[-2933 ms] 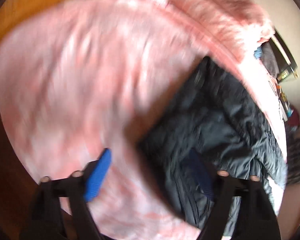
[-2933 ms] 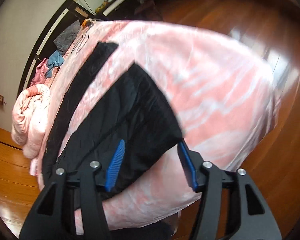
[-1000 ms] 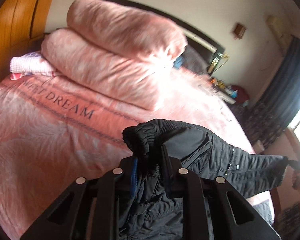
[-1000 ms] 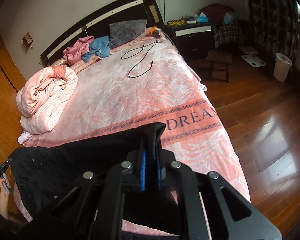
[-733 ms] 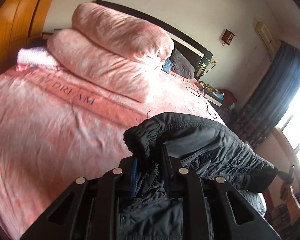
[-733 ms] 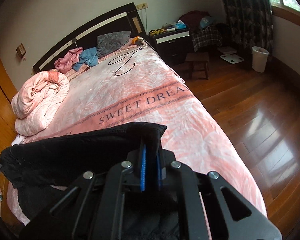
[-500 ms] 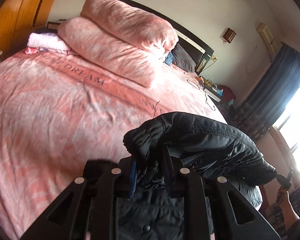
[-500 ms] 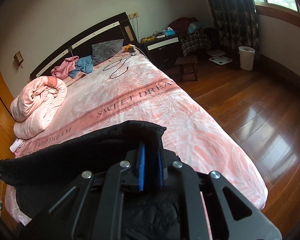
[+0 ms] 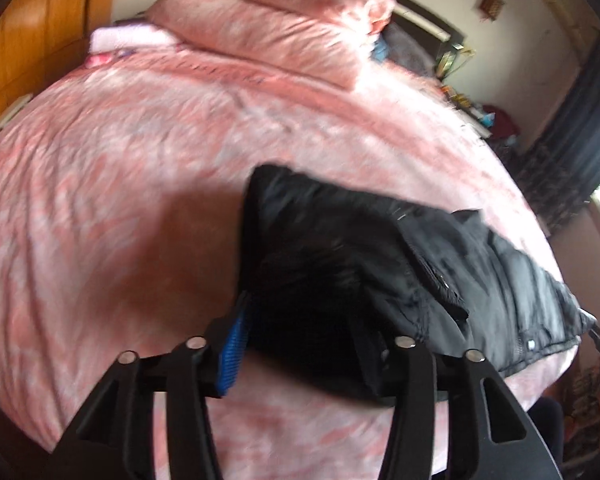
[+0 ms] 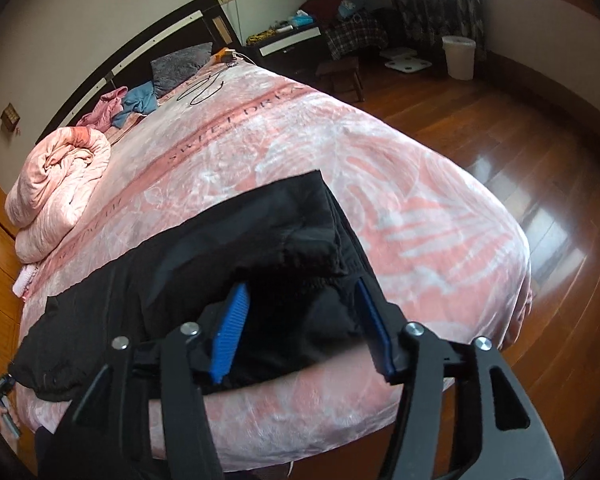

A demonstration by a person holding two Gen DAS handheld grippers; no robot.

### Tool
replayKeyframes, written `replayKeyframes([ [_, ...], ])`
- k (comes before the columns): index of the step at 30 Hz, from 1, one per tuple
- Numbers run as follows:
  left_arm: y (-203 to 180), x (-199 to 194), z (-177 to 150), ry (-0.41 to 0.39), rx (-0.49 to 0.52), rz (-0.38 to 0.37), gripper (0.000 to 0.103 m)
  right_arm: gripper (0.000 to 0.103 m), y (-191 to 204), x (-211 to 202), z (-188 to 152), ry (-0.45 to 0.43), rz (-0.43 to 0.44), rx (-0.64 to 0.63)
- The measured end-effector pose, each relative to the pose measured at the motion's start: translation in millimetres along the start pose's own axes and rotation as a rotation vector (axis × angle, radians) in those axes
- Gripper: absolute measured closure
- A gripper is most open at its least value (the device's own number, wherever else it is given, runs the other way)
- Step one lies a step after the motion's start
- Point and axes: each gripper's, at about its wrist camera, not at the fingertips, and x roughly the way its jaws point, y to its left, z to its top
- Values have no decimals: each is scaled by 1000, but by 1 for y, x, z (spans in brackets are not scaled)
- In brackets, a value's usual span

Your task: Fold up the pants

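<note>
The black padded pants [image 9: 380,264] lie folded across the near edge of the pink bed [image 9: 140,184]. They also show in the right wrist view [image 10: 220,256]. My left gripper [image 9: 300,340] is open, its jaws spread around one end of the pants. The right-hand finger there is partly hidden by the cloth. My right gripper [image 10: 300,320] is open, its blue pads [image 10: 230,332] on either side of the other end of the pants. Neither gripper pinches the cloth.
A rolled pink quilt [image 10: 56,184] lies at the far side of the bed [image 10: 380,184]. Clothes [image 10: 132,100], a grey pillow and a black cable lie near the headboard. Wooden floor [image 10: 520,128], a stool and a bin are to the right. A wooden wardrobe [image 9: 32,40] is at left.
Both grippers held the pants lifted above the bed, shut on the cloth. Now the pants lie on the bed and both grippers have opened and let go.
</note>
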Motion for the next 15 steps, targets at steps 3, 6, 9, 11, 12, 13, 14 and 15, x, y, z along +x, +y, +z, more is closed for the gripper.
replayKeyframes([
  [3, 22, -4, -11, 24, -78, 69, 45, 37, -9, -9, -7, 11, 57, 97],
  [6, 35, -18, -19, -11, -151, 75, 35, 37, -18, -16, -7, 13, 150, 219],
  [9, 38, -31, -20, -61, -219, 16, 26, 37, -20, -16, -8, 21, 242, 312],
  [11, 37, -34, -20, -76, -249, -30, 22, 37, -17, -11, -9, 34, 279, 349],
  [12, 36, -34, -18, -77, -261, -49, 21, 37, -15, -7, -10, 42, 292, 369],
  [13, 34, -32, -16, -75, -283, -73, 21, 37, -14, -4, -11, 48, 298, 382],
  [14, 33, -31, -15, -72, -303, -95, 20, 37, -12, -1, -12, 51, 301, 390],
  [15, 32, -28, -14, -68, -324, -115, 19, 36, -10, 3, -12, 56, 301, 391],
])
